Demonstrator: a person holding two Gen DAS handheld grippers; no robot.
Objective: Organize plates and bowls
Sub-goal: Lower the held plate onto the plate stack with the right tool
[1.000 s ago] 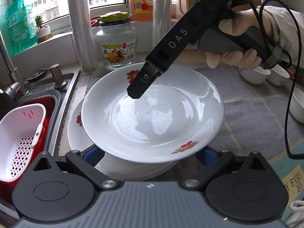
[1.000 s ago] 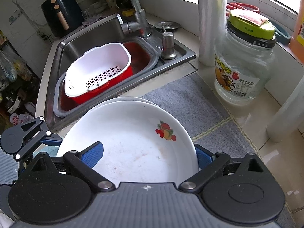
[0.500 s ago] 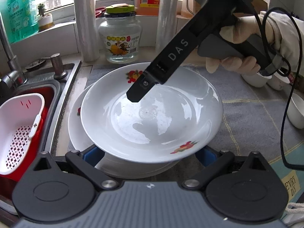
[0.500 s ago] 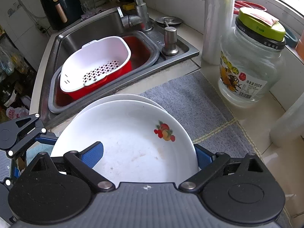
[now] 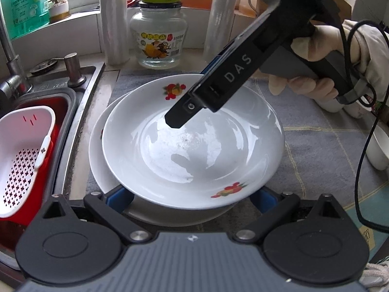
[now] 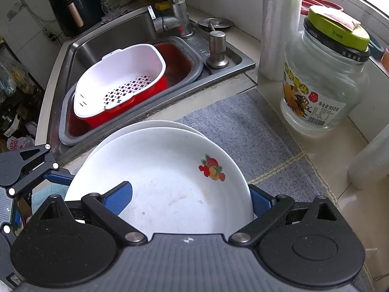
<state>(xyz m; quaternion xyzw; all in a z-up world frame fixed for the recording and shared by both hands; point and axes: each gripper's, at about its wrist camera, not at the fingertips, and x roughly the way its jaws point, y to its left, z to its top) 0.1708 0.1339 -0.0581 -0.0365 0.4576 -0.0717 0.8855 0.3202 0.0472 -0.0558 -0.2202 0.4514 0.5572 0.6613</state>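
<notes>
In the left wrist view, the sink (image 5: 80, 92) served as the landmark: inside it sat a red basin (image 5: 62, 112) holding a white perforated colander (image 5: 22, 155), which looked empty. Just right of the sink, on a grey mat (image 5: 323, 150), a white fruit-print plate (image 5: 192, 143) lay on top of a second white plate (image 5: 97, 146), its bowl bare apart from a few faint marks. Behind the plates, farther from the sink edge, stood a glass jar (image 5: 159, 36) with a green lid, apparently empty. The left gripper (image 5: 192, 194) had its blue pads (image 5: 120, 196) spread wide on either side of the top plate's near rim, low beside the stack; whether they touched it could not be told. The right gripper (image 5: 175, 121) reached in from the right over the plate's far side, held by a gloved hand (image 5: 325, 56). In the right wrist view, the same sink (image 6: 102, 41) held the basin (image 6: 175, 58) and colander (image 6: 121, 80), and the stacked plate (image 6: 165, 177) lay beside it on the mat (image 6: 245, 131), with the jar (image 6: 323, 82) farther right. The right gripper (image 6: 192, 199) stood wide open, one blue pad (image 6: 119, 198) over the plate's inside and the other outside its rim, straddling the edge without clamping it. The left gripper (image 6: 26, 170) showed at the plate's left.
</notes>
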